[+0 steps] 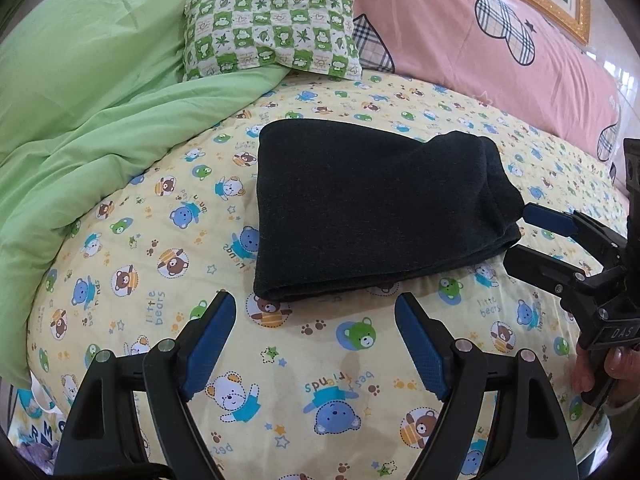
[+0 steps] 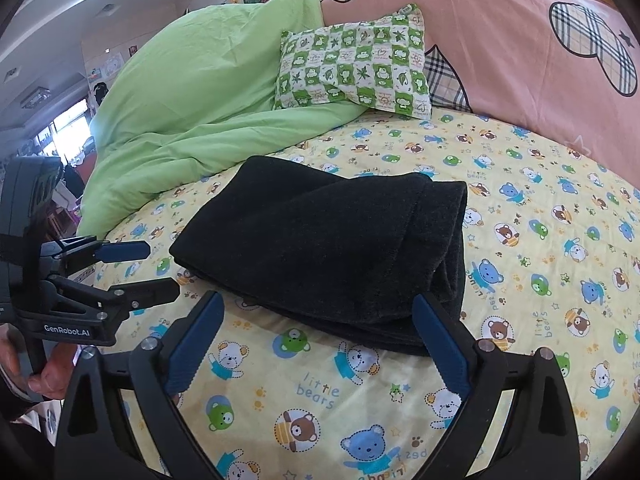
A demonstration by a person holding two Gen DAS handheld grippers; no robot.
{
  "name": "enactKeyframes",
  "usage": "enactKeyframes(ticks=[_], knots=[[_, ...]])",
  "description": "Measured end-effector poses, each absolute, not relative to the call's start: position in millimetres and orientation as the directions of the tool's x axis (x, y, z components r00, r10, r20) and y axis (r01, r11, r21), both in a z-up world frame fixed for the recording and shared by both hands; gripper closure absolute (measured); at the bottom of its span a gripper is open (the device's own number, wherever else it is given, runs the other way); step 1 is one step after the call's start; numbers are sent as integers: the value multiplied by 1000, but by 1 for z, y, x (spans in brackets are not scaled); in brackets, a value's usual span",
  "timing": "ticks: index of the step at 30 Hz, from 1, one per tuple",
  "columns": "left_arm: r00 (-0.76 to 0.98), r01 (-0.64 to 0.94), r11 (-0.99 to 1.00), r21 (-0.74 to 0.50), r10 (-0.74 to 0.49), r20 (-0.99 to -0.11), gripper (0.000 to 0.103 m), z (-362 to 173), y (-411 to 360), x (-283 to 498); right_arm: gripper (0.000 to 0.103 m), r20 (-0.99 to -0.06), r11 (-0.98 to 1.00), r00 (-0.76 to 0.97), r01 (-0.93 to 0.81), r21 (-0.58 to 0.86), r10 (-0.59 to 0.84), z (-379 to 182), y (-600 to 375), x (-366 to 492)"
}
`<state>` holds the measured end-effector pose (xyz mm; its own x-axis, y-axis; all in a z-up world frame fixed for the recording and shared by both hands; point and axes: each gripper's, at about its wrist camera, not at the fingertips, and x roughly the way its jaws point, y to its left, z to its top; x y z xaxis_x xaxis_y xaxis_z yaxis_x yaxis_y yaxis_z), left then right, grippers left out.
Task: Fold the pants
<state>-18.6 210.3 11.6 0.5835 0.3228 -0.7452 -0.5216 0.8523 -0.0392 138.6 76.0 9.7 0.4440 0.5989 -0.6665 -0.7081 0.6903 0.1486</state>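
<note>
On the bear-print bed sheet (image 1: 344, 364) the dark pants (image 1: 372, 208) lie folded into a compact stack, so the folding looks finished, with the left tool (image 1: 316, 348) and right tool (image 2: 316, 348) both spread wide, gripping nothing, just beside it.

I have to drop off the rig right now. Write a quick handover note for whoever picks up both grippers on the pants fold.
Left gripper: open, holding nothing, hovering over the bear-print sheet just short of the near edge of the pants.
Right gripper: open, nothing clamped; its right finger overlaps the near corner of the pants in view, contact unclear.
Pants: dark, folded into a compact rectangle, lying flat mid-bed on the sheet, clear of the green duvet and checked pillow.
Done: the fold looks complete, with both grippers off the cloth.
Left: perhaps square up the layered edge on the right side, then pull both grippers back.
</note>
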Motion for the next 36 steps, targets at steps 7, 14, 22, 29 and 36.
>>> enactKeyframes(ticks=[7,14,22,29,36], knots=[[581,-522,852,-50,311,-752,21,9,214,-16,8,-672,695,443,-703,151,594,8,75,140],[586,-522,852,-54,312,-748,21,10,212,-14,8,-664,692,441,-703,163,605,10,72,141],[588,-522,852,-47,319,-744,21,14,211,-12,8,-659,691,443,-704,165,608,10,72,141],[595,-524,850,-59,316,-739,21,19,215,-10,8,-646,690,454,-706,159,614,19,70,144],[604,-516,851,-100,278,-747,21,22,222,-6,7,-638,689,461,-708,155,616,26,70,150]])
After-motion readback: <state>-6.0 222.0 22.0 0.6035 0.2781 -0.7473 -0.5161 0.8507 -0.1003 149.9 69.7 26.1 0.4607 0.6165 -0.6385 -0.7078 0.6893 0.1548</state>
